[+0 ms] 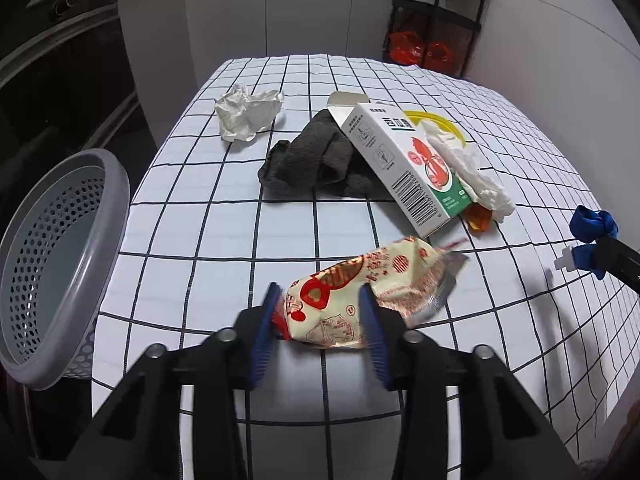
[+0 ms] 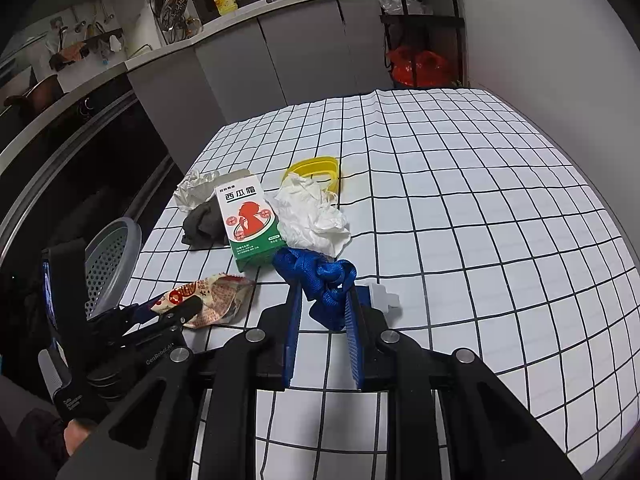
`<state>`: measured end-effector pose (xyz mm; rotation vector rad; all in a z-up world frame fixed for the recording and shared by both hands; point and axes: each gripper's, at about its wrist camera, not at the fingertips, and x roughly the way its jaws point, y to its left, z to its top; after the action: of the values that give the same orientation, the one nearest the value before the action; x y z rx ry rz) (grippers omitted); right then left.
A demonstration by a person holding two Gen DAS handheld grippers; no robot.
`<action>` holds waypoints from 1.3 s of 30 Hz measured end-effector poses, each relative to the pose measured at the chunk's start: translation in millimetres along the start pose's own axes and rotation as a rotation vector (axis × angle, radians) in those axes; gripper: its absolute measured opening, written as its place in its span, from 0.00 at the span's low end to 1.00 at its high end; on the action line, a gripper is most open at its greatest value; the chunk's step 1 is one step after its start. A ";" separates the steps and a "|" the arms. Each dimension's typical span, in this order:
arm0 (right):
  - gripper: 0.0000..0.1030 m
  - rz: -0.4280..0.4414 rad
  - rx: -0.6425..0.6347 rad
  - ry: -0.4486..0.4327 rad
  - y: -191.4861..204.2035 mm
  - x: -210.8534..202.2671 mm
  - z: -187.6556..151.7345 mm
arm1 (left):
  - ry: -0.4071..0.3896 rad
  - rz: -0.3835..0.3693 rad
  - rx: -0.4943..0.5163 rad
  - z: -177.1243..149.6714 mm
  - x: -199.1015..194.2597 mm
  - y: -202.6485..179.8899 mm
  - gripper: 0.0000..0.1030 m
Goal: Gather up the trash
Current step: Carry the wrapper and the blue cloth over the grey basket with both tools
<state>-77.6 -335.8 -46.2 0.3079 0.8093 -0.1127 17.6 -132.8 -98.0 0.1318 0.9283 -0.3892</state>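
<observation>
Checked bench (image 1: 500, 152), trash strewn across the middle. Perforated grey basket (image 1: 52, 264) off the bench's left edge, tilted, mouth toward the bench. White carton (image 1: 404, 160) leaning over a dark cloth (image 1: 316, 160), white tissue (image 1: 472, 164) and yellow ring (image 1: 448, 124) behind it, crumpled paper (image 1: 246, 112) farther back.

Snack wrapper (image 1: 360, 292) at the near edge, long axis running up and right, away from the basket. Left claw (image 1: 320, 312) closed across the wrapper's near end, pads pressing its sides, most of the wrapper sticking out beyond the tips. Basket directly left of this claw, so probably a short swing leftward with the loose far end trailing.

Right claw (image 2: 324, 304) clamped on a blue wad (image 2: 320, 280), white tag beside it, well right of the basket; left claw much nearer.
</observation>
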 end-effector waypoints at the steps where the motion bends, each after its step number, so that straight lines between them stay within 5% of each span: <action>1: 0.20 0.000 -0.001 0.001 0.4 0.0 -0.1 | -0.002 -0.008 -0.003 0.3 -1.1 0.4 0.30; 17: 0.20 0.022 -0.022 -0.010 19.4 0.7 4.2 | -0.143 0.021 0.023 6.4 -50.3 19.8 0.21; 25: 0.20 0.087 -0.070 -0.035 67.0 7.4 13.5 | -0.220 0.091 -0.012 11.1 -79.3 62.5 0.21; 39: 0.20 0.266 -0.150 -0.038 176.6 37.7 33.1 | -0.233 0.225 -0.116 7.6 -102.0 144.6 0.21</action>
<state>9.3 -177.8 -11.9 0.2687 0.7285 0.1906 23.9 25.9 -19.8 0.0815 0.6955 -0.1375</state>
